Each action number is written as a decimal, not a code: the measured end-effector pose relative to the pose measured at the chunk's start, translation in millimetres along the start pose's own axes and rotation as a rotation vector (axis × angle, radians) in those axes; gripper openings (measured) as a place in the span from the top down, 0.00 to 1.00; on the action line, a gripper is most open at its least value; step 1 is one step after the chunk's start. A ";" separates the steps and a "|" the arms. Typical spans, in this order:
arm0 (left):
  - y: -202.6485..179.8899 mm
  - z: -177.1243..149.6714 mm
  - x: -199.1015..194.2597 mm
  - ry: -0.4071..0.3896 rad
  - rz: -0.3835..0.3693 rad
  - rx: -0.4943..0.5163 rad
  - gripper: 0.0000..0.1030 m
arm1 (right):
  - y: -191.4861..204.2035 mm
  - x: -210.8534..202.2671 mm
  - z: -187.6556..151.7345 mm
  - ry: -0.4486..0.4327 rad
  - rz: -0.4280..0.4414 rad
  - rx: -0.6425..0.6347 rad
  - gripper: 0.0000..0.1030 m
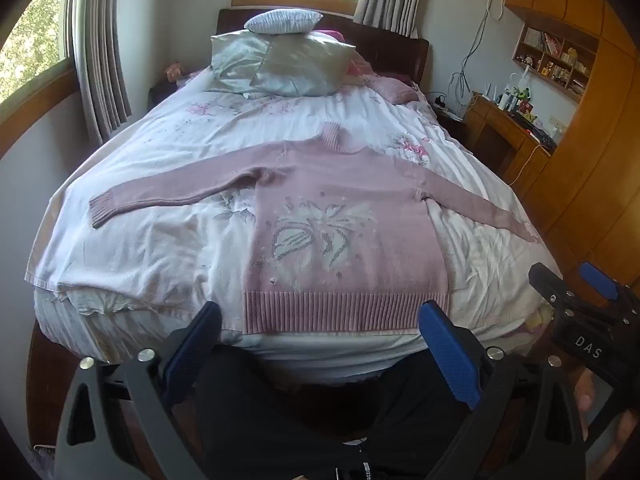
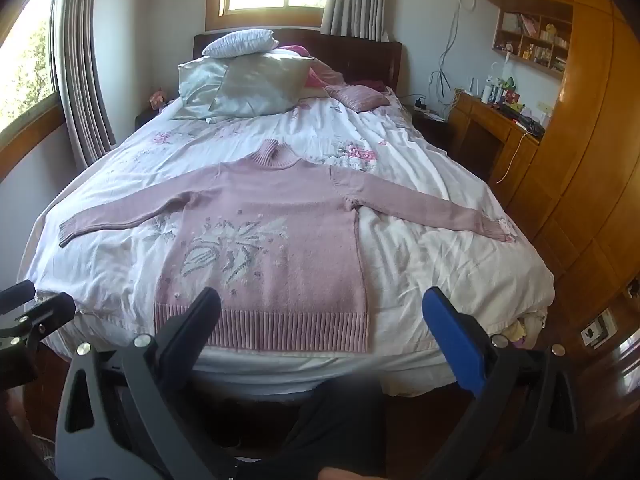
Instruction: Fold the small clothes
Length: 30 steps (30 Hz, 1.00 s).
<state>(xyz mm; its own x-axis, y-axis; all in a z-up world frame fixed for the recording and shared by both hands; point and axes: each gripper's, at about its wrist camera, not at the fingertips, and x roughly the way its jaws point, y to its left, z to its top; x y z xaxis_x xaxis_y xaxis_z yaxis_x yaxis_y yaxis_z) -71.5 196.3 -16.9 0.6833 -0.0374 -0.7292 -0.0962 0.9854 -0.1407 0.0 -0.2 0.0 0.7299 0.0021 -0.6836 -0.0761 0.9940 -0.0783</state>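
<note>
two grippers held at the foot of a bed, both wide apart and empty: left gripper (image 1: 320,344) at 6 o'clock in its own view, right gripper (image 2: 320,328) likewise in its own, each short of the mattress edge and touching nothing. dark trouser legs (image 1: 288,412) of the person below them.

just beyond the fingertips, spread flat and face up on the white floral bedsheet (image 2: 420,248): a pink knitted sweater (image 2: 280,240), ribbed hem (image 2: 264,330) nearest at 6 o'clock along the bed's edge, turtleneck collar (image 2: 276,154) pointing to 12 o'clock. left sleeve (image 2: 120,216) stretched out toward 9 o'clock, right sleeve (image 2: 424,210) toward 3 o'clock, cuffs close to the sides of the bed. no fold yet begun.

judged light, soft and limp, with a thick knit likely to sag and stretch rather than hold a crease; not slippery, likely to drag on the rumpled sheet. best pinched at a ribbed cuff or a shoulder seam, so each sleeve can be carried across the chest panel, then at the two hem corners.

farther off at 12 o'clock, stacked pillows (image 2: 248,84) against a dark headboard; at 2 o'clock, a wooden desk (image 2: 492,128).
</note>
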 end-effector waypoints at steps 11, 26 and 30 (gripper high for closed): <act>1.9 -4.9 3.0 -0.006 0.003 -0.004 0.04 | 0.0 -0.4 0.4 -0.001 -0.002 -0.006 0.02; 3.5 -1.1 -6.3 -0.019 0.044 -0.012 0.04 | 4.0 -2.9 1.8 -0.008 0.010 -0.020 0.02; 2.6 0.2 -8.1 -0.027 0.054 -0.011 0.04 | 2.1 -2.5 0.2 -0.009 0.012 -0.019 0.02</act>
<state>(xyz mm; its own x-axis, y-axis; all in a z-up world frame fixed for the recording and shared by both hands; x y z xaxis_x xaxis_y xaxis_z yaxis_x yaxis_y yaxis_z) -77.1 199.2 -11.3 0.6963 0.0205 -0.7175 -0.1413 0.9839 -0.1090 -1.8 1.9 1.6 0.7352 0.0152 -0.6777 -0.0976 0.9917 -0.0837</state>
